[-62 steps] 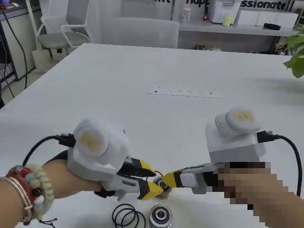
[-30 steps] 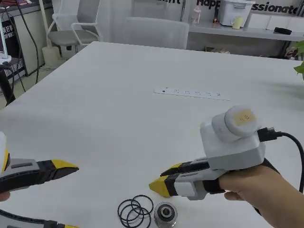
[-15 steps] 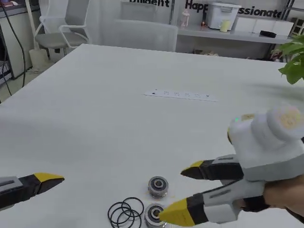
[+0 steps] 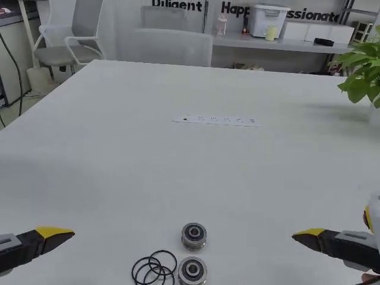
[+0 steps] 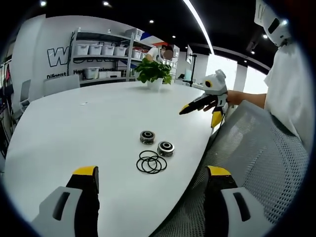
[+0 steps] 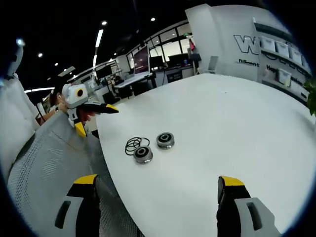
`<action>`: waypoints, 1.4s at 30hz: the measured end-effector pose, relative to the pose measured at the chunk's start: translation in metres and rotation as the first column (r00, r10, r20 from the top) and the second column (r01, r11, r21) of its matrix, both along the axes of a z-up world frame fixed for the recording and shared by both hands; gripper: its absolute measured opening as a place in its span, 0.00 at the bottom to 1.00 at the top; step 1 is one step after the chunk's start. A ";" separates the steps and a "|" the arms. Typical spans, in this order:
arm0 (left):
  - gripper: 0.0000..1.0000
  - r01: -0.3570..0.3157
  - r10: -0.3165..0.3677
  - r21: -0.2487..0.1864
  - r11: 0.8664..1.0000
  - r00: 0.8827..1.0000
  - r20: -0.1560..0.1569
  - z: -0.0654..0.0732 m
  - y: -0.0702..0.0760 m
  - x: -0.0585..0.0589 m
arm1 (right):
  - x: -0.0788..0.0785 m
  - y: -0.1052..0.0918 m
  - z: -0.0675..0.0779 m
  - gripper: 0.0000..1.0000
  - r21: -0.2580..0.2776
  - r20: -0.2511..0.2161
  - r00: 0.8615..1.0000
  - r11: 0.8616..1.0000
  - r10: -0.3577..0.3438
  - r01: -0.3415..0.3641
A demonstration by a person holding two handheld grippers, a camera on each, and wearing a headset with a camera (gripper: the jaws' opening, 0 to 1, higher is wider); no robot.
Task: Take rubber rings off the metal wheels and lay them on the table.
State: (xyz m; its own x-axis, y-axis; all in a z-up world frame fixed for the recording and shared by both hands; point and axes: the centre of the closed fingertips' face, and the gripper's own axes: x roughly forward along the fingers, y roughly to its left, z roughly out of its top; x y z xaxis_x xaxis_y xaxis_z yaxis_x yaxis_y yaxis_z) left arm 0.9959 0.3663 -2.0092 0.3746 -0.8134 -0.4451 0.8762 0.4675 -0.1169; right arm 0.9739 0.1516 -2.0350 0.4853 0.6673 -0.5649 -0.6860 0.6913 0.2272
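Two metal wheels [image 4: 193,236] [image 4: 192,270] lie side by side near the table's front edge, neither visibly wearing a ring. A small pile of black rubber rings [image 4: 154,267] lies just left of the nearer wheel. One yellow fingertip [image 4: 52,233] of my left gripper pokes in at the bottom left, and a fingertip [image 4: 312,236] of my right gripper at the bottom right. Both are well away from the wheels. My left gripper [image 5: 152,172] stands wide open and empty, facing the wheels [image 5: 147,137] and rings [image 5: 151,163]. My right gripper [image 6: 158,180] is also open and empty, across from the wheels [image 6: 165,139].
A white power strip [image 4: 217,120] lies mid-table. Grey chairs [image 4: 166,44] stand at the far edge and a potted plant [image 4: 359,71] at the right. A mesh chair back [image 5: 247,148] is close beside the table's front edge.
Both grippers were together on one wheel; they have opened and drawn far apart to either side. That wheel now lies on the table beside the other, and the ring pile has grown.
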 end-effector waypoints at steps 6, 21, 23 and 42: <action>0.90 -0.009 0.009 0.002 1.000 1.000 -0.024 -0.004 0.001 0.000 | -0.010 -0.008 -0.008 0.99 0.016 -0.026 0.998 0.998 -0.062 0.063; 0.92 -0.019 0.021 0.036 0.999 0.999 -0.040 -0.011 0.005 -0.003 | -0.024 -0.010 -0.020 0.98 0.012 -0.066 0.992 0.994 -0.110 0.111; 0.92 -0.019 0.021 0.042 0.999 0.999 -0.045 -0.012 0.005 -0.003 | -0.023 -0.012 -0.020 0.95 0.006 -0.064 0.990 0.992 -0.122 0.123; 0.87 -0.053 0.057 0.043 0.998 0.994 -0.090 -0.019 0.014 -0.007 | -0.028 -0.019 -0.028 0.91 -0.020 -0.063 0.985 0.987 -0.158 0.157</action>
